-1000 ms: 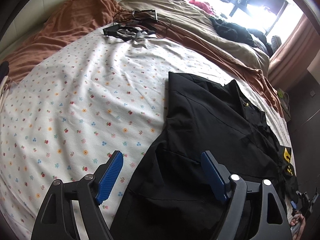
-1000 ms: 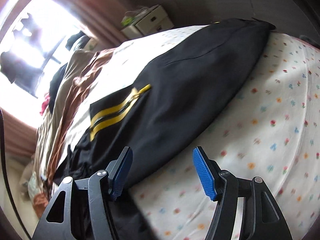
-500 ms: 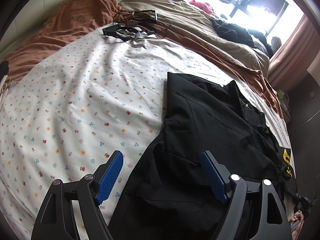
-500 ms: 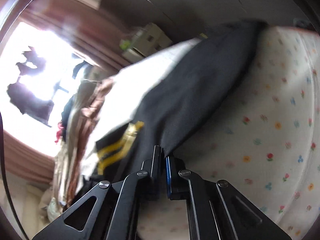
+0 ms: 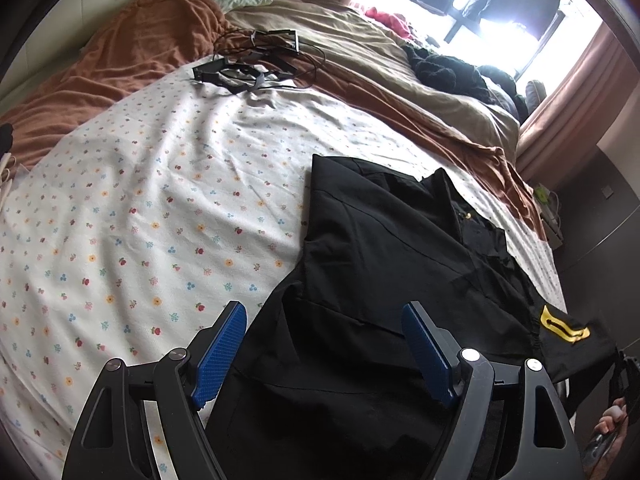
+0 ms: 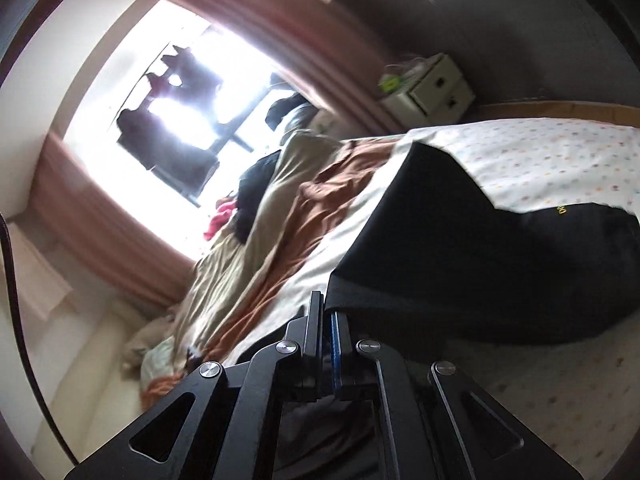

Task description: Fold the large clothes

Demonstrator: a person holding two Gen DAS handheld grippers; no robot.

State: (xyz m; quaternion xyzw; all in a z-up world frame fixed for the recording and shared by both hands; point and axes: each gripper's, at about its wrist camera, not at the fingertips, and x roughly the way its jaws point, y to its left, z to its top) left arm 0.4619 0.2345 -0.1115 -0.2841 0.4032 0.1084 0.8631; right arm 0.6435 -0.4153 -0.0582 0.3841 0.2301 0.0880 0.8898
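Fabric is now pinched in my right tool (image 6: 326, 320), which a second ago stood open just above the black garment's (image 5: 384, 264) edge with nothing between its pads. Since then it has snapped fully closed on that edge and come up off the bed, tipping toward level as it rose, so a taut black sheet now rises from the floral bed sheet (image 6: 532, 160) straight ahead of it. I judge this to be the start of a fold: one side of the garment is lifted and ready to be carried across the rest.

My left tool (image 5: 324, 344) has hardly shifted. It hangs wide open over the near part of the garment, its blue pads (image 5: 218, 354) on either side of the cloth's left border and gripping nothing; one pad is over the floral sheet, the other over black fabric.

From the left tool, the garment lies directly beneath and runs away ahead and to the right, its long axis slanting toward the far right corner of the bed. The collar end seems to point away from me, toward the curtain; I cannot tell the neckline clearly. The part with the yellow mark (image 5: 564, 328) is raised at the right, where a hand (image 5: 612, 428) shows at the frame's edge. Beyond the garment lie the brown blanket (image 5: 132, 64), a tangle of black cables (image 5: 256, 68) and, farthest, the bright window (image 5: 472, 4).
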